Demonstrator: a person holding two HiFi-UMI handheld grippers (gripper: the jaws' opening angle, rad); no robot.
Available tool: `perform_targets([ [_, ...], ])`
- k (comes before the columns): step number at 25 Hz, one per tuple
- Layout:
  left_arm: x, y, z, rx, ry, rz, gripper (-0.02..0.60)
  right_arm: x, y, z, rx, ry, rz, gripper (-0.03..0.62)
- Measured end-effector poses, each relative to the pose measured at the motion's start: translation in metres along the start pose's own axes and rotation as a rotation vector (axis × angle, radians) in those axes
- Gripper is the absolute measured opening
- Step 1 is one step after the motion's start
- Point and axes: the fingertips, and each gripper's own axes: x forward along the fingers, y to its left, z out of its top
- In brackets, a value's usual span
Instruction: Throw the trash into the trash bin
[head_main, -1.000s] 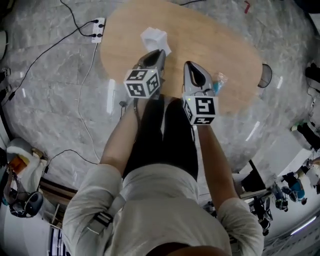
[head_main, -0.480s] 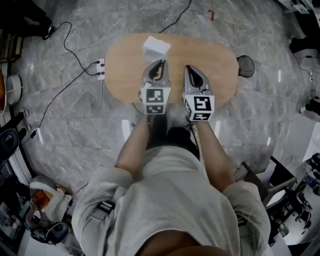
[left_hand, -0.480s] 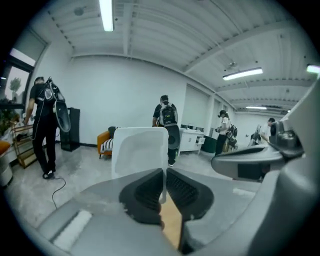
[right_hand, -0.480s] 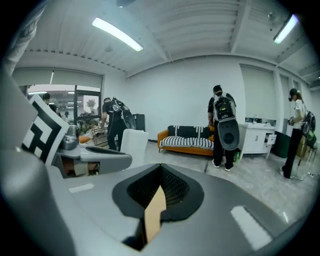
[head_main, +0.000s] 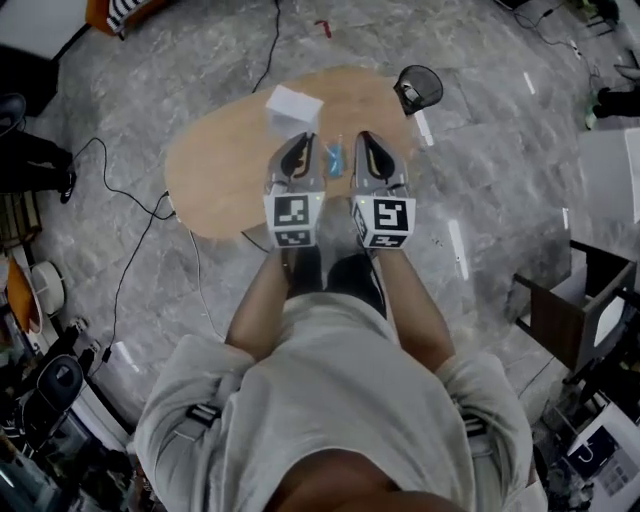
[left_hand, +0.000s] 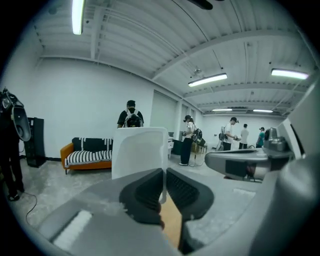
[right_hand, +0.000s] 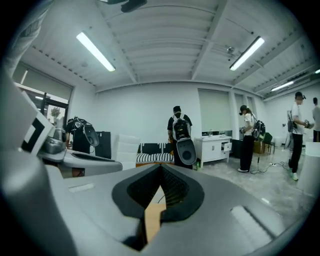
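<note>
Left gripper (head_main: 304, 143) pinches a white piece of trash (head_main: 293, 108) above the wooden table (head_main: 215, 170). Right gripper (head_main: 363, 143) is closed and empty (the black bin (head_main: 418, 88) stands beside the table's far end).

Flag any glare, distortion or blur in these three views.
Head view: wide-angle bend, bright streaks glaring off the glossy floor. Left gripper view: fisheye, black corners, ceiling light blown out, left claw, shut on the white trash piece, soft up close. Right gripper view: same fisheye, ceiling tubes clipped, right claw soft.

White trash piece (head_main: 293, 107) pinched in left gripper (head_main: 302, 142), black mesh bin (head_main: 418, 88) (round) beside table (head_main: 220, 170)
</note>
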Motion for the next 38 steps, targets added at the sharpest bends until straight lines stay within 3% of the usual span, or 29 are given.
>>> perform_targets([
  [10,0.041,-0.192,0.016,0.094,-0.014,-0.226,0.041,-0.105,-0.150,-0.003,0.049,-0.036,-0.205,0.008],
  [19,0.057,-0.325,0.016,0.172,-0.015,-0.309,0.041,-0.178,-0.241,0.004,0.039,-0.100,-0.241,0.008],
  [29,0.072,-0.381,0.021,0.193,-0.009,-0.315,0.041,-0.208,-0.292,0.001,0.062,-0.117,-0.246,0.008],
  [38,0.105,-0.375,0.020,0.179,0.012,-0.307,0.041,-0.182,-0.310,-0.007,0.093,-0.115,-0.239,0.008],
])
